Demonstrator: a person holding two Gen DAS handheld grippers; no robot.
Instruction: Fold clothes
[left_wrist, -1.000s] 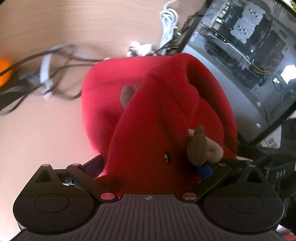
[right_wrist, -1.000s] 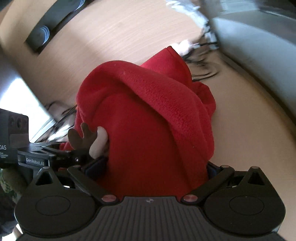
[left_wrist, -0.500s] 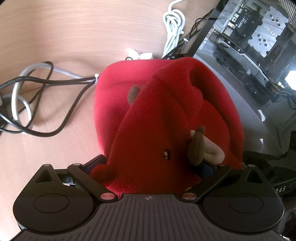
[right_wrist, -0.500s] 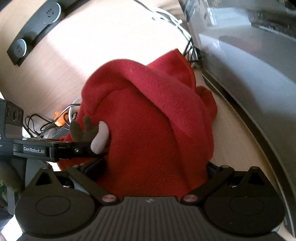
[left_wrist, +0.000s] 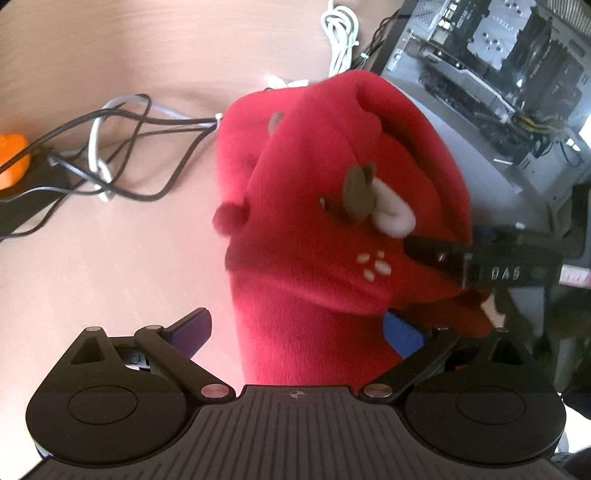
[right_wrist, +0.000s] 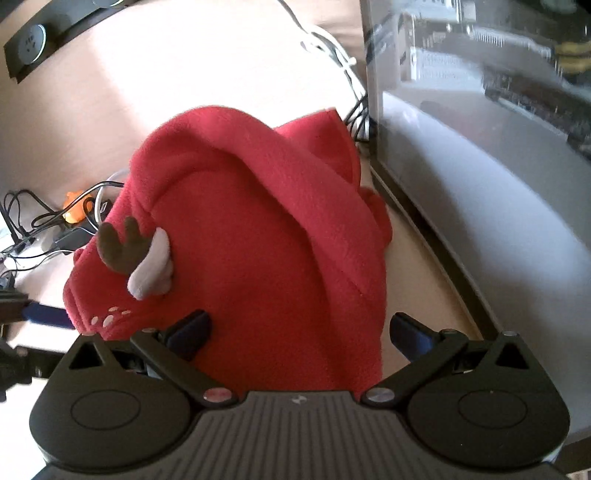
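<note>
A red fleece garment (left_wrist: 314, 258) with a brown antler (left_wrist: 358, 192) and a white ear lies bunched on the wooden table, reaching back between the fingers of my left gripper (left_wrist: 297, 332). That gripper stands open, its left pad apart from the cloth. A finger of the right gripper (left_wrist: 443, 254) reaches in from the right against the fleece. In the right wrist view the same garment (right_wrist: 258, 221) fills the middle, antler (right_wrist: 118, 243) at its left. My right gripper (right_wrist: 299, 328) is open, with a gap between its right pad and the cloth.
An open computer case (left_wrist: 498, 55) stands at the back right, and its glass side panel (right_wrist: 480, 147) is close beside the garment. Black and grey cables (left_wrist: 122, 147), a white cable coil (left_wrist: 340, 29) and an orange object (left_wrist: 11, 158) lie on the table to the left.
The garment has slumped forward and lower, and its antlered part now lies further out from the left gripper. The blue pads of both grippers show more, with gaps beside the cloth.
</note>
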